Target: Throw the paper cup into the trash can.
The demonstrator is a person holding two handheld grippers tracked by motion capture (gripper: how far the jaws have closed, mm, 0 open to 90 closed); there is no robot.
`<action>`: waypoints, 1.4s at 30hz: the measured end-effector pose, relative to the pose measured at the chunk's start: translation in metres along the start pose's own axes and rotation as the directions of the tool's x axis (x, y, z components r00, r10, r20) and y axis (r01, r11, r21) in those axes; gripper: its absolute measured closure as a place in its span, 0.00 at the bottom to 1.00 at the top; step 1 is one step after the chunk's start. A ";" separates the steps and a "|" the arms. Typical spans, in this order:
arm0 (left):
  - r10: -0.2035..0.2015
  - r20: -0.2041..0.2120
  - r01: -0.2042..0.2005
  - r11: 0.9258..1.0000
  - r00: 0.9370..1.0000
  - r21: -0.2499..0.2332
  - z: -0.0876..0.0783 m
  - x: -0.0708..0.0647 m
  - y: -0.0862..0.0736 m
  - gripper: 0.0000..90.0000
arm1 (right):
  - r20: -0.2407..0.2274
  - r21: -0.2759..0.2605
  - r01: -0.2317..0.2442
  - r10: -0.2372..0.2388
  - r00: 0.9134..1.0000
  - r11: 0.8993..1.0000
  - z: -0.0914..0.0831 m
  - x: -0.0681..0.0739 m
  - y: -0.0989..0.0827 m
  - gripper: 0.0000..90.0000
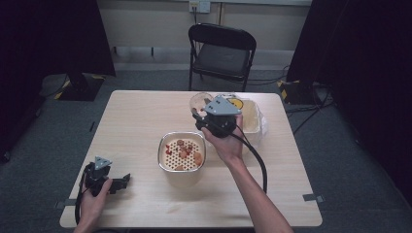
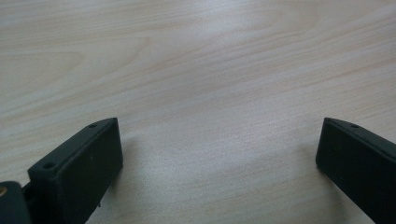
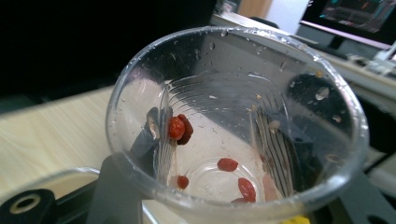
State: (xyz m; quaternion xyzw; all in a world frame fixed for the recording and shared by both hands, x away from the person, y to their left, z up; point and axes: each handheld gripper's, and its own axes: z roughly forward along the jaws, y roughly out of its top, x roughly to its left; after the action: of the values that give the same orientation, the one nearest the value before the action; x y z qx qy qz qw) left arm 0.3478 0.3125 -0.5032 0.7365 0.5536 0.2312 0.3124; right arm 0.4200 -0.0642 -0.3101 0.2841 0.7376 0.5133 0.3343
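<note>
Pale wooden table (image 1: 141, 121) under a fixed overhead view, with a black folding chair (image 1: 222, 53) beyond the far edge.

Near the middle, a square metal-rimmed container with a perforated cream insert (image 1: 181, 151), holding reddish and brown pieces on the insert. Behind it and to the right, a translucent plastic tub with a yellow sticker (image 1: 250, 119), partly hidden by the raised hand.

Right gripper (image 1: 201, 119), held by the right hand (image 1: 226, 143) above the far edge of the container, pinching a clear plastic cup (image 1: 200, 102). Jaws closed on the cup's wall: dark jaw shapes visible through the plastic on both sides in the right gripper view. Cup (image 3: 236, 121) tilted with its mouth toward that camera, wet with droplets inside, and a few small red berries (image 3: 227, 164) clinging to the wall and base.

Left gripper (image 1: 121, 182), held by the left hand (image 1: 92, 199), resting low at the near-left part of the table, well apart from the container. Jaws spread wide with bare wood grain (image 2: 210, 93) between them, pinching nothing.
</note>
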 end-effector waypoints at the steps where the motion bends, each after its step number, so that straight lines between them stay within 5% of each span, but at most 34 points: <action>1: 0.000 0.000 0.000 1.000 1.000 0.000 0.000 0.000 0.000 0.00 | -0.021 -0.019 -0.033 0.033 0.999 0.999 -0.002 -0.002 0.000 0.53; 10: -0.002 0.000 0.002 1.000 1.000 -0.001 0.000 0.000 0.000 0.00 | -0.072 -0.068 -0.124 0.119 0.990 0.990 -0.013 -0.012 -0.001 0.53; 21: -0.002 -0.001 0.002 1.000 1.000 -0.001 0.000 0.000 0.000 0.00 | -0.099 -0.034 -0.124 0.120 0.988 0.992 -0.037 -0.016 -0.020 0.53; 34: 0.000 0.000 0.000 1.000 1.000 0.000 0.000 0.000 0.000 0.00 | -0.107 -0.010 -0.165 0.163 0.981 0.986 -0.082 -0.014 -0.059 0.53; 42: 0.000 0.000 0.000 1.000 1.000 0.000 0.000 0.000 0.000 0.00 | -0.079 0.080 -0.195 0.201 0.976 0.978 -0.097 -0.015 -0.103 0.52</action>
State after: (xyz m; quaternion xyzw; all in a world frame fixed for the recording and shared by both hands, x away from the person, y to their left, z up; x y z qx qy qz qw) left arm 0.3478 0.3125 -0.5032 0.7364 0.5536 0.2313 0.3125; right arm 0.3456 -0.1628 -0.3801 0.3456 0.7372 0.5292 0.2387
